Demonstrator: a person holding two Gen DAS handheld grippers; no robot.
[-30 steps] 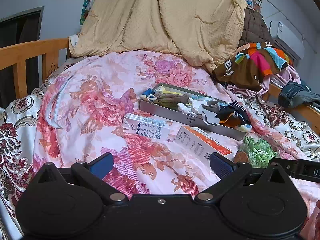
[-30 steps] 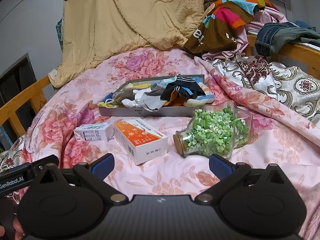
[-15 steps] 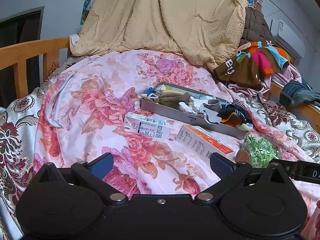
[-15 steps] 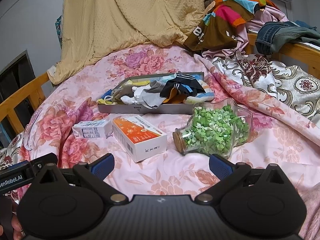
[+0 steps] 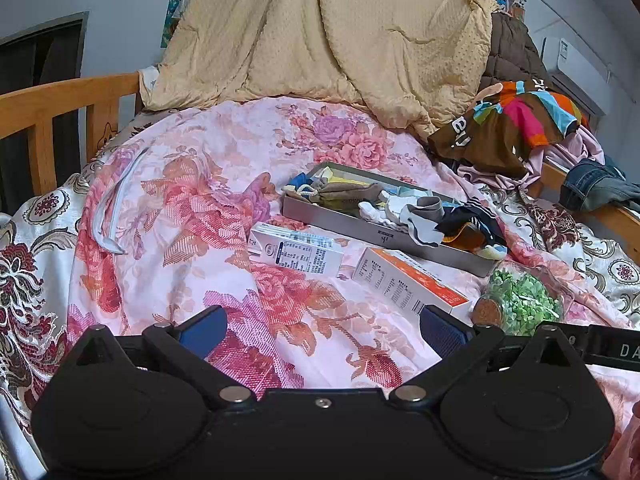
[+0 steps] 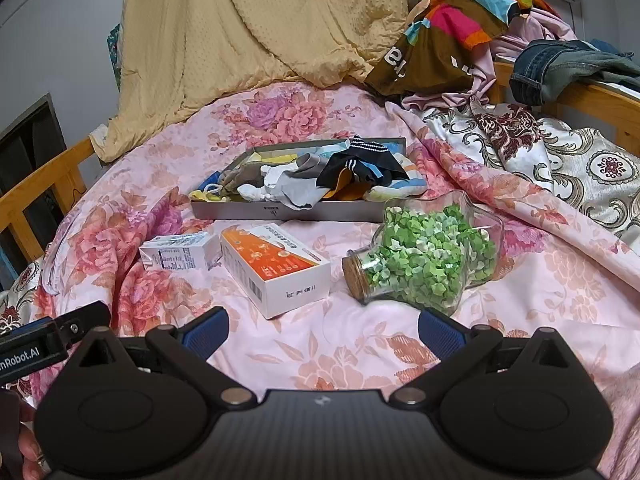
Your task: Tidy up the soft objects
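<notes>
Socks sit heaped in tray, unchanged; your left gripper and right gripper have crept closer, both spread, empty.

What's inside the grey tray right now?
The grey tray holds a loose heap of socks: a black striped one on top, with white, grey, tan, yellow and blue ones. The tray floor and anything beneath the heap are covered.

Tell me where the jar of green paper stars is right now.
The jar of green paper stars lies on its side on the floral quilt, right of the orange and white box and just in front of the grey tray's right end.
</notes>
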